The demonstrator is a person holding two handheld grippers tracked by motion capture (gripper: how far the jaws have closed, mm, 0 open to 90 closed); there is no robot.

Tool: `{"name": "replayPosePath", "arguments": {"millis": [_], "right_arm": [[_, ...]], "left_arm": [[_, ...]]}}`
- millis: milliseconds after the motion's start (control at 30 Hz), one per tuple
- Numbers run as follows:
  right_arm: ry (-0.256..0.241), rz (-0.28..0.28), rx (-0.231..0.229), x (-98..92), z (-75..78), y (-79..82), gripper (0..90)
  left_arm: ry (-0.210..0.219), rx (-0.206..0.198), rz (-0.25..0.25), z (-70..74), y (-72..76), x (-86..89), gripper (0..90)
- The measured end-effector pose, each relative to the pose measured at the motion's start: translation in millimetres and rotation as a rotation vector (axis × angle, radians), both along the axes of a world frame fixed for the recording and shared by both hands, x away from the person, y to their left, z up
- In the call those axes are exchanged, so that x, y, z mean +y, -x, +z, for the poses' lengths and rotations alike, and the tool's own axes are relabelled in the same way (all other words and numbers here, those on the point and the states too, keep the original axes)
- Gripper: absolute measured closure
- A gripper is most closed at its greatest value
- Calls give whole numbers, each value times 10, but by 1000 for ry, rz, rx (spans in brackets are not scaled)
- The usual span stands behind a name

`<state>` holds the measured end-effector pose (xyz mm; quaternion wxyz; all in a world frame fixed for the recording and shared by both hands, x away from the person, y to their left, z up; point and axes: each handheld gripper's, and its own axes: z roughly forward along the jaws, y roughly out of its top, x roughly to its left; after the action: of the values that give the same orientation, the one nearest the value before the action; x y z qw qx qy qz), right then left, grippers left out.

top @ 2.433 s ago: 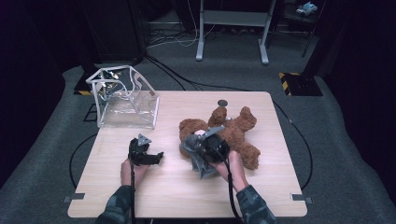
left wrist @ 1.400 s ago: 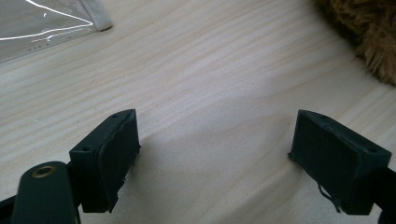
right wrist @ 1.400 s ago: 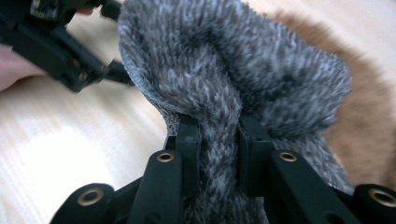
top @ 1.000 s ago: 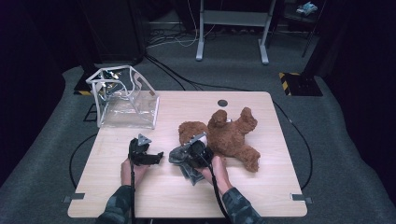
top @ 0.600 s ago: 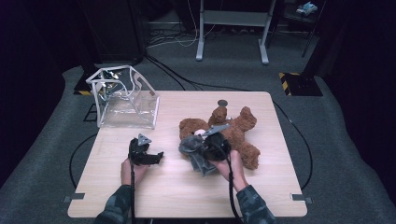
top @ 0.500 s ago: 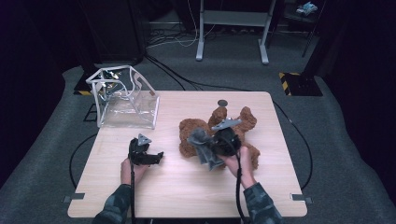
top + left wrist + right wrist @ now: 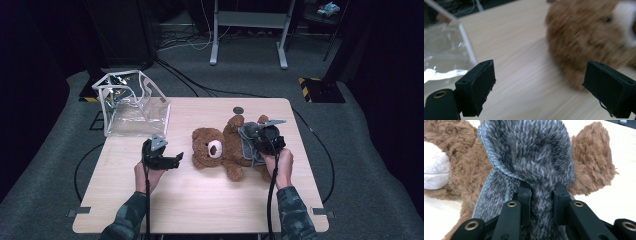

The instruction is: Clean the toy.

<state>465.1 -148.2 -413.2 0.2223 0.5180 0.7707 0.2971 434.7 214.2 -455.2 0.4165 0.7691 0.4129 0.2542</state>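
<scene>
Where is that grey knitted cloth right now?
The grey knitted cloth lies over the brown teddy bear's body on the right half of the wooden table in the high view, pinched in the right gripper.

The left gripper had bare table on its near side and open wood between its wide-spread jaws. The bear lay just beside it on one side, blocking passage toward the right gripper. The clear box stood behind it (near, not touching). The near strip of table lay free edge to edge. A small dark disc sat behind the bear.
</scene>
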Motion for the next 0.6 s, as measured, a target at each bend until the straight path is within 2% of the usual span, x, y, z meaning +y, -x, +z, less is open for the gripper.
{"name": "replayPosePath", "arguments": {"millis": [67, 133, 233, 267, 333, 400, 500, 600], "right_arm": [[3, -2, -3, 3, -36, -5, 729], [5, -1, 4, 7, -55, -9, 727], [36, 18, -1, 13, -68, -23, 724], [39, 18, -3, 18, -71, -23, 724], [54, 17, -18, 33, -84, -19, 724], [59, 12, -23, 39, -98, -14, 724], [51, 6, -42, 34, -119, -17, 723], [44, 15, -39, 37, -116, -19, 716]], "left_arm": [[8, -21, -36, 134, -13, -237, 99], [12, -21, -60, 193, -45, -471, 96], [-2, -9, -87, 194, -112, -793, 96], [-13, 8, -106, 178, -143, -925, 95], [-50, 20, -104, 140, -183, -1100, 104], [-99, 40, -82, 73, -231, -1262, 140], [-174, 33, -33, -15, -283, -1363, 188], [-181, 21, -38, -81, -300, -1347, 288]]}}
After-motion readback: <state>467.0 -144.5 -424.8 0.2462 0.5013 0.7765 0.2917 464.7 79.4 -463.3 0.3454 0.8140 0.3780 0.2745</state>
